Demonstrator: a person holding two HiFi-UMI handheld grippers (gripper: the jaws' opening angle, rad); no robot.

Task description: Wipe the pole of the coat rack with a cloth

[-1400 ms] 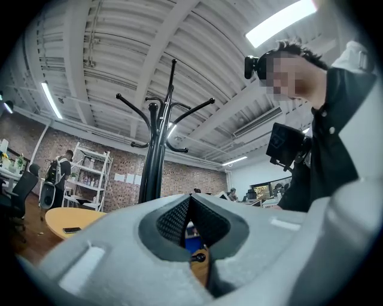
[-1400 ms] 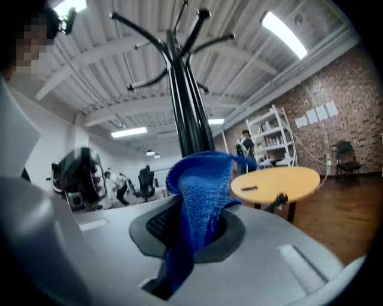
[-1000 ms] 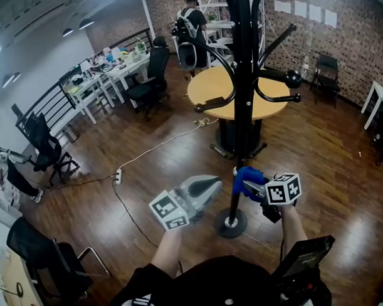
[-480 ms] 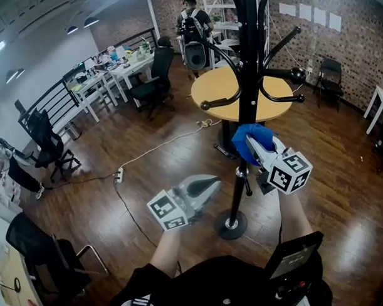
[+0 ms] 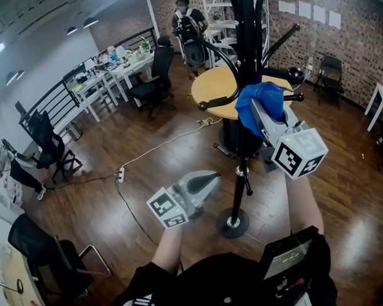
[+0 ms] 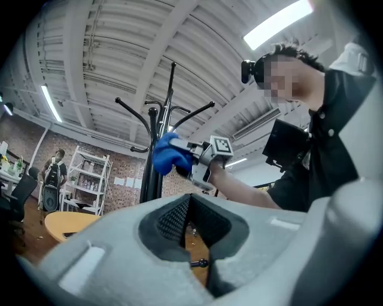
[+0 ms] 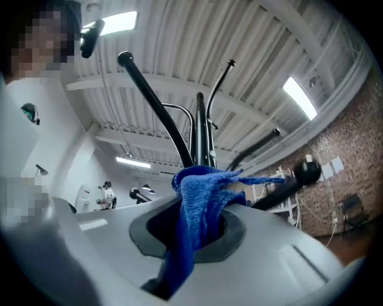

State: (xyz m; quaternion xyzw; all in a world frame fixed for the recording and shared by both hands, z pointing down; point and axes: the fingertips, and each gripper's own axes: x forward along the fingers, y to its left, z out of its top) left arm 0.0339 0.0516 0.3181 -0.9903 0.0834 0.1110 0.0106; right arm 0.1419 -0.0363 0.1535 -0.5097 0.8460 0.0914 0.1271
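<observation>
Head view, left to right: a black office chair (image 5: 47,145) is seen at 9 o'clock and white desks (image 5: 110,73) at 10 o'clock. A power strip (image 5: 119,176) with its cable lies on the wood floor (image 5: 166,150) just left of centre. The left gripper (image 5: 212,179) is held low at about 6 o'clock, well apart from the coat rack and pointed toward 2 o'clock. In the left gripper view its jaws are seen brought together, only a thin slit left between them, nothing gripped. The pole (image 5: 245,59) of the coat rack stands upright right of centre. Its round base (image 5: 233,223) is set on the floor at 5 o'clock, and its curved hooks (image 5: 205,106) spread out between 12 and 2 o'clock. A round wooden table (image 5: 211,86) is placed behind the pole. The blue cloth (image 5: 260,98) is held up against the pole at about 1 o'clock, level with the hooks, and is clamped in the right gripper (image 5: 259,109). In the right gripper view the cloth (image 7: 197,203) is seen pinched between the jaws, bunched above them and trailing below, with the pole (image 7: 200,128) directly behind it. A person (image 5: 186,14) is seen far back at 12 o'clock, and a dark chair (image 5: 327,69) at 2 o'clock by the brick wall (image 5: 354,40).
</observation>
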